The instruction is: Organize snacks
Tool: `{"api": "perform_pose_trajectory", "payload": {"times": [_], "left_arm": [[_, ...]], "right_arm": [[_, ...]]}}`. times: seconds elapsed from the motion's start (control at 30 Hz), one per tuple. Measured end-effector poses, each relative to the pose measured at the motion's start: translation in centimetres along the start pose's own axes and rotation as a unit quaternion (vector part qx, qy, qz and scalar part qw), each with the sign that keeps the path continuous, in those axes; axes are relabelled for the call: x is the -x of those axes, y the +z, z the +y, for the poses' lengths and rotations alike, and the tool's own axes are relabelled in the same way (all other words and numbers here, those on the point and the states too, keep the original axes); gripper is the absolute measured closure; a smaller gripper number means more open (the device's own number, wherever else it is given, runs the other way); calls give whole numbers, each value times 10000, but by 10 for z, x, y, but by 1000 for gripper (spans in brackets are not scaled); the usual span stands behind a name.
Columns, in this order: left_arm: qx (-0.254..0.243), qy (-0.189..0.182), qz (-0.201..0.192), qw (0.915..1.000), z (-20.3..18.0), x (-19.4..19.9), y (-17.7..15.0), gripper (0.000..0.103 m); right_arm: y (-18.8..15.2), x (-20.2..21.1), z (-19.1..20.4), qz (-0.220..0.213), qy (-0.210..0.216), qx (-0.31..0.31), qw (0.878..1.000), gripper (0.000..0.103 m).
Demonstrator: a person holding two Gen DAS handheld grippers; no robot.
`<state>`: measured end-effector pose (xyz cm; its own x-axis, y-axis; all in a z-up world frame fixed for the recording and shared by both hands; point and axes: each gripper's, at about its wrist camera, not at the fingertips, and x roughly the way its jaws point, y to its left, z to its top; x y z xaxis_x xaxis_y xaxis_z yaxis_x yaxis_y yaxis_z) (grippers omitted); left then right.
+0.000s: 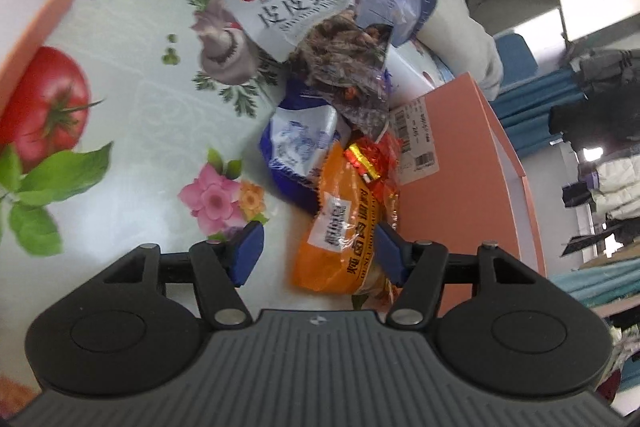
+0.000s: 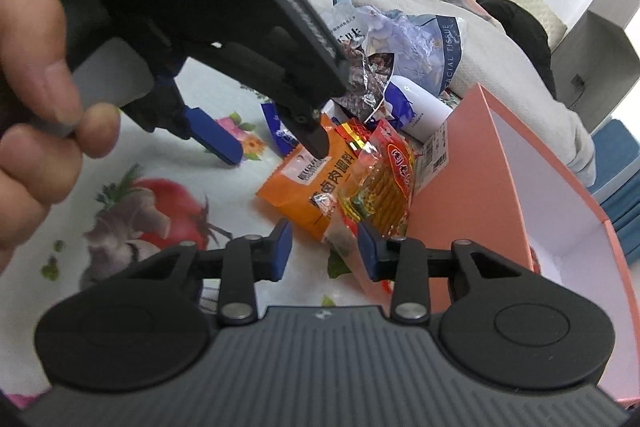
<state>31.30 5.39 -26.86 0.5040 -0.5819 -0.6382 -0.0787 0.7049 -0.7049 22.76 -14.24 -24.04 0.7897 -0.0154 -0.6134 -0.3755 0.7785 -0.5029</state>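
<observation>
Flowery cloth (image 1: 132,99); orange bag (image 1: 340,227) lies by pink box (image 1: 460,155); left gripper (image 1: 316,251) open around it; right gripper (image 2: 324,247) open, empty; bag light, crinkly, slippery; pinch flat edge.

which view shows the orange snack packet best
The left wrist view: the orange packet lies nearly whole, its label facing the camera. In the right wrist view the orange packet is partly covered by a finger of the left gripper and a red-and-clear packet.
</observation>
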Motion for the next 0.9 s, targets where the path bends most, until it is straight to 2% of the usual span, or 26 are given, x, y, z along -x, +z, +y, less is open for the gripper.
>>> {"api": "perform_pose_trajectory", "payload": {"times": [0.1, 0.13, 0.2, 0.27, 0.33, 0.4, 0.47, 0.67, 0.77, 0.9], "left_arm": [[-141, -27, 45, 9999, -3, -6, -1, 47], [-184, -14, 74, 9998, -4, -9, -1, 52], [-214, -6, 70, 9997, -5, -13, -3, 60], [-243, 63, 59, 9997, -5, -15, -5, 72], [-329, 125, 16, 9994, -7, -15, -6, 77], [-334, 126, 0, 9994, -7, -13, -7, 85], [-345, 136, -27, 9993, -5, -10, -8, 94], [-471, 183, -183, 9986, -8, 9, -16, 98], [-404, 49, -176, 9990, -4, 22, -22, 99], [-397, 186, -275, 9987, 3, 45, -35, 99]], "right_arm": [[-1, -3, 0, -1, -122, 34, 9999, 70], [-2, -4, 0, -10, -158, 45, 9999, 71], [-3, -7, 1, -6, -224, 100, 9997, 77], [-4, -9, 2, -9, -264, 149, 9995, 80], [-4, -11, 0, -12, -311, 132, 9994, 89], [-4, -11, -1, -25, -322, 115, 9994, 90], [-4, -9, -1, -51, -363, 147, 9992, 97], [-4, 2, -2, -123, -359, 172, 9991, 100], [-4, 12, -1, -180, -360, 194, 9990, 100], [-5, 28, 2, -238, -259, 230, 9991, 100]]}}
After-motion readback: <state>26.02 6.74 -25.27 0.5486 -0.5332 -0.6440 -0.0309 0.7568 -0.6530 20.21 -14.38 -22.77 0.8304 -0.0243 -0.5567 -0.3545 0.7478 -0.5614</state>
